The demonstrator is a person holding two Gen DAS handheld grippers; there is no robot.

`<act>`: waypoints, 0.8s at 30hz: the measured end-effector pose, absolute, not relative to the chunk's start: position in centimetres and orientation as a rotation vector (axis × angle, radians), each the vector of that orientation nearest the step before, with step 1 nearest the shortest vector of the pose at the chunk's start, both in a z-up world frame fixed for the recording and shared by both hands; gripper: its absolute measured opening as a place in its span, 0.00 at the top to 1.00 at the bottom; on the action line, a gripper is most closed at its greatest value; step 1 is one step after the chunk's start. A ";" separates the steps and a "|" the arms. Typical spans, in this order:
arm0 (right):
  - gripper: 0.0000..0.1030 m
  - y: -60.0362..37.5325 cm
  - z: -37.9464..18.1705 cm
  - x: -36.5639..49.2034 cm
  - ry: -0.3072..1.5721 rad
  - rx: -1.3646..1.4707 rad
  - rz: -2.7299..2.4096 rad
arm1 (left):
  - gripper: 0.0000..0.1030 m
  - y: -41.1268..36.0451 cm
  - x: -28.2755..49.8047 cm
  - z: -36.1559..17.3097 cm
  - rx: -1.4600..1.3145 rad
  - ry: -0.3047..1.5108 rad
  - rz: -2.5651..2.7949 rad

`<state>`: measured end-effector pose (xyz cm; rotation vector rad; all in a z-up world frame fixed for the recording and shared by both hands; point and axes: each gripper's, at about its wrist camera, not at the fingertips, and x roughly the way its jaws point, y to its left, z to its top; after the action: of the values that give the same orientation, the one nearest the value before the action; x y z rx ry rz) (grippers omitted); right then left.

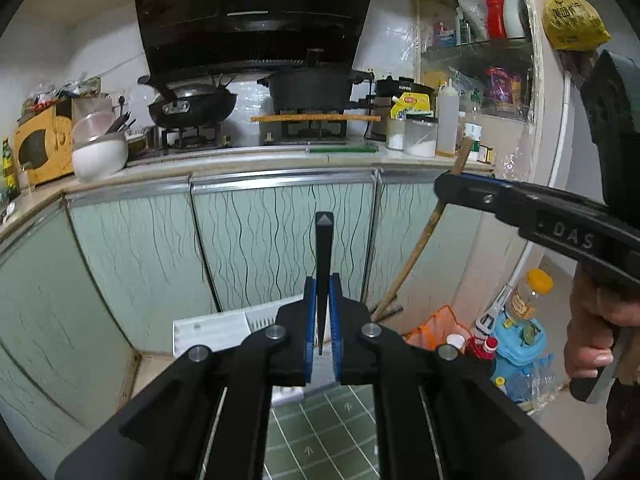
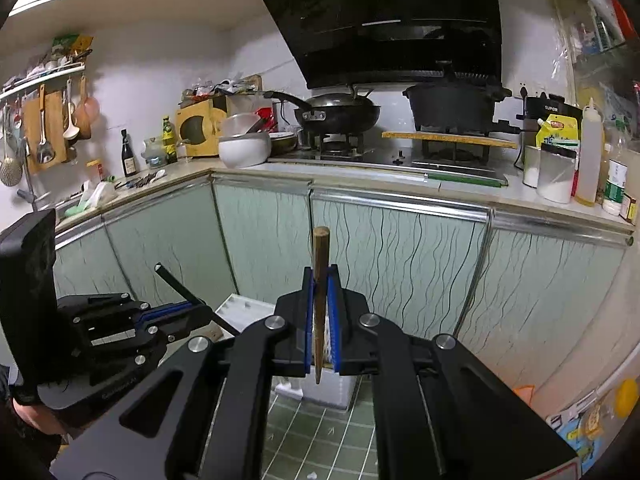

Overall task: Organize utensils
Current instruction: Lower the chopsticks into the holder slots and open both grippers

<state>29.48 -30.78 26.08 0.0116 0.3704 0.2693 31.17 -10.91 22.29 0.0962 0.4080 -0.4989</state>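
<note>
Left wrist view, left tongs [image 1: 322,320] level, gripping black chopstick [image 1: 323,264], right tongs [image 2: 320,320] gripping wooden chopstick [image 2: 320,280].

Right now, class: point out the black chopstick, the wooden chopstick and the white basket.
black chopstick [image 1: 323,256], left wrist view, mid-shaft above the pads.
wooden chopstick [image 2: 320,256], right wrist view, upper shaft.
white basket [image 1: 208,326], left wrist view, rim.

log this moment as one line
left gripper: shut on black chopstick | right gripper: shut on wooden chopstick | both above white basket
</note>
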 end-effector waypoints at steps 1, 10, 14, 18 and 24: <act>0.94 -30.8 26.4 30.2 0.369 0.006 0.263 | 0.94 -11.2 31.8 22.6 0.099 0.404 -0.500; 0.94 -31.5 24.8 34.8 0.391 0.002 0.249 | 0.94 -12.3 36.6 21.6 0.110 0.427 -0.495; 0.94 -31.9 23.2 36.8 0.403 0.014 0.261 | 0.94 -12.5 38.4 20.1 0.104 0.450 -0.497; 0.94 -32.1 21.5 38.4 0.423 0.016 0.262 | 0.94 -12.6 39.7 18.2 0.105 0.454 -0.504; 0.26 -33.1 19.1 39.6 0.450 0.012 0.211 | 0.06 -11.3 40.4 16.6 0.104 0.453 -0.418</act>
<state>39.57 -33.07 19.08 0.0118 0.4503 0.2112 40.41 -11.31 16.56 0.1035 0.4531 -0.4177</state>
